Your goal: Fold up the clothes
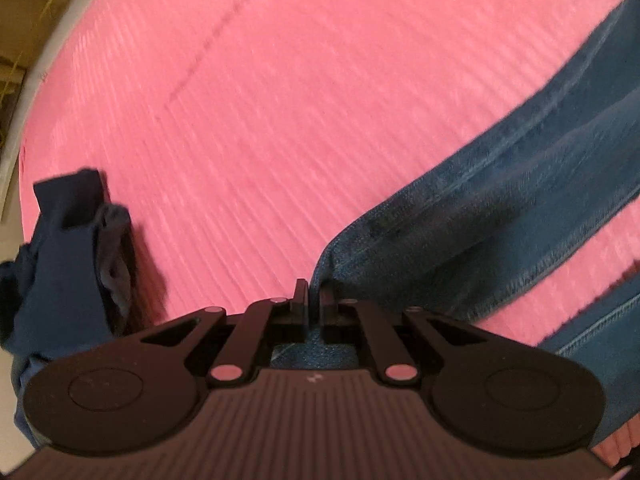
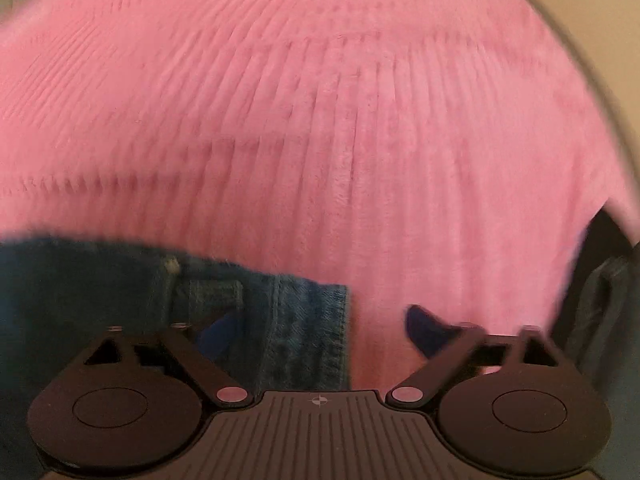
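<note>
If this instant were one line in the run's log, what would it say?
left hand-held gripper: shut on jeans hem | right hand-held gripper: open above waistband | surface: pink blanket

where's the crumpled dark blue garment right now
In the left wrist view the dark blue garment lies bunched at the left edge of the pink blanket, apart from the jeans on the right.

Blue jeans [image 1: 500, 208] lie stretched across pink blanket [image 1: 280, 100].

Pink ribbed bedcover [image 1: 280, 100], blue jeans [image 1: 500, 184] across it, navy garment [image 1: 68, 264] at edge
</note>
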Motion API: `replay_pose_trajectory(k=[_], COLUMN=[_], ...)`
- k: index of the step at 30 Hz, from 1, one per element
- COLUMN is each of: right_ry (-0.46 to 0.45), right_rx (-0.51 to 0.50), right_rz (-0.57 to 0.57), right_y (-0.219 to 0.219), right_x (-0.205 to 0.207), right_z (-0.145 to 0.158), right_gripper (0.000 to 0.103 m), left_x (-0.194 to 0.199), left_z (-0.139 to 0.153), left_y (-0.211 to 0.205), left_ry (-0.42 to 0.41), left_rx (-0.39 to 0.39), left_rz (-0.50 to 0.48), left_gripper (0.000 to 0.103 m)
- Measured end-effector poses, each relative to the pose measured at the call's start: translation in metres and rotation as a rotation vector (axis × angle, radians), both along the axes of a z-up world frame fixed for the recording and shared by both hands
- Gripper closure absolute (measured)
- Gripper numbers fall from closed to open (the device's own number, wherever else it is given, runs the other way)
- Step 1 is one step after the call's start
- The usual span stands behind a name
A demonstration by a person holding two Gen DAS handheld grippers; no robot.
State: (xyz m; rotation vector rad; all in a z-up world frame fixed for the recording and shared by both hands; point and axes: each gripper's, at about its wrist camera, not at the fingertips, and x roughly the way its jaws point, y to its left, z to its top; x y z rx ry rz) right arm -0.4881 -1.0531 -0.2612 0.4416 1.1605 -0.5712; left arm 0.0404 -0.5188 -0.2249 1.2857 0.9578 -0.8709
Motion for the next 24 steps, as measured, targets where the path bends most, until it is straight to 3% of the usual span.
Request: replay_pose_trajectory(k=[1,2,3,5,8,10,11,12,13,18,22,23,24], right_ry=[-0.035,-0.064,-0.061,-0.08,-0.12,-0.126,-0.11,-0.075,-0.043,-0.029,-0.085,-0.106,-0.129], right_rx=[0.047,0.086,0.077,0.043,-0.086,-0.135,-0.157,-0.184,-0.211,-0.323,-0.327,-0.304,-0.269], right_rz=[-0.032,-0.06,-0.066,-0.058,-0.024,-0.061,-0.084,-0.102,-0.121,-0.152,-0.061,-0.05,-0.042], right_y=[-0.004,-0.008,-0.006,0.004,0.009,0.0,-0.003,-0.003,-0.003,0.038,0.098,0.116,0.136], right_x=[-0.004,-0.009,-0.011,-0.011,-0.007,-0.003,0.002,0.008,0.015,0.031,0.056,0.061,0.068], right_z=[-0.001,-0.001,0.004,0.026,0.06,0.063,0.059,0.051,0.044,0.054,0.066,0.069,0.071], right_gripper=[0.051,0.07,0.075,0.08,0.081,0.08,0.075,0.06,0.054,0.051,0.051,0.042,0.023], left_x=[-0.003,-0.007,-0.011,-0.014,-0.01,-0.003,0.002,0.006,0.01,0.015,-0.001,-0.006,-0.011], left_z=[-0.001,0.0,0.003,0.012,0.034,0.052,0.057,0.056,0.052,0.026,0.034,0.038,0.038], left_y=[0.002,0.004,0.006,0.009,0.006,-0.002,-0.01,-0.019,-0.028,-0.058,-0.033,-0.024,-0.012], left_ry=[-0.002,-0.004,-0.005,-0.01,-0.036,-0.072,-0.091,-0.105,-0.117,-0.188,-0.197,-0.194,-0.182], left_rx=[0.013,0.026,0.035,0.035,-0.008,-0.059,-0.08,-0.085,-0.081,-0.049,-0.077,-0.079,-0.076], left_rz=[0.007,0.015,0.023,0.043,0.071,0.071,0.074,0.071,0.064,0.003,-0.023,-0.021,-0.025], left_gripper=[0.1,0.1,0.1,0.1,0.1,0.099,0.099,0.099,0.097,0.076,0.068,0.068,0.067])
